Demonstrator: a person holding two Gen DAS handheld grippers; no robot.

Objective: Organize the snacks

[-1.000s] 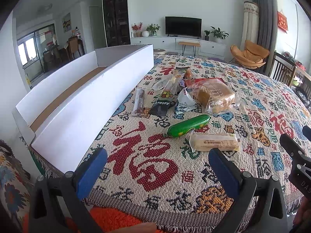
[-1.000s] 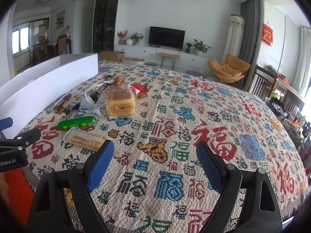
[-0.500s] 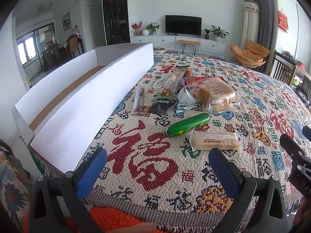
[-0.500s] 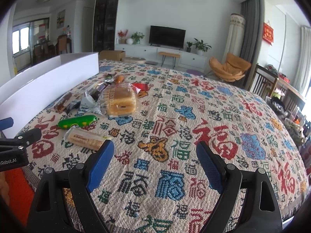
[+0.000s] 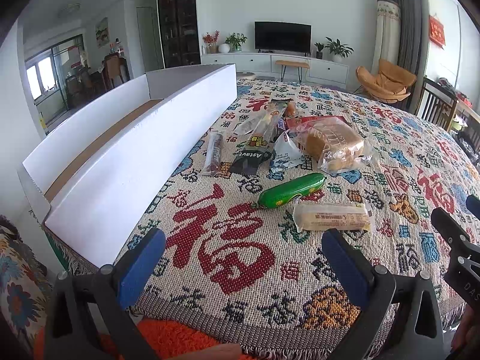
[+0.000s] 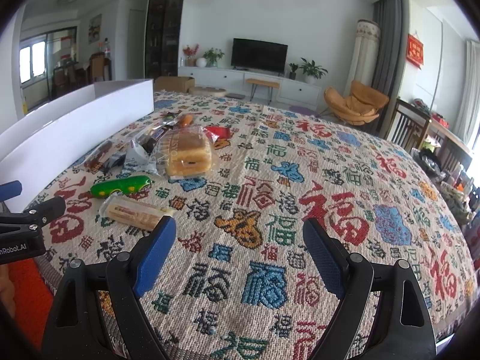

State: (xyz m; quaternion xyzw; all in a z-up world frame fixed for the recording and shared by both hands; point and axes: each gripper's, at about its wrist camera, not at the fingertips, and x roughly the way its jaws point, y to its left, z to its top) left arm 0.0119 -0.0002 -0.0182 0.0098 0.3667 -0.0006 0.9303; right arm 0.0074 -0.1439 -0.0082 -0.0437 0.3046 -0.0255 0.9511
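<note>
— Where are the snacks?
— Scattered on the patterned cloth (image 5: 405,138), all outside the long white box (image 5: 144,162). Nearest us lies a pale wrapped bar (image 5: 331,216), and just beyond it a green sausage-shaped pack (image 5: 292,190). Farther back sit a bagged loaf (image 5: 334,144), a dark packet (image 5: 255,147) and a thin stick (image 5: 214,153) near the box wall.
— And the grippers?
— The left gripper (image 5: 243,258) hovers over the near edge, jaws spread wide, nothing between them. The right gripper (image 6: 238,247) is likewise wide and empty, beside the bar but apart from it.
</note>
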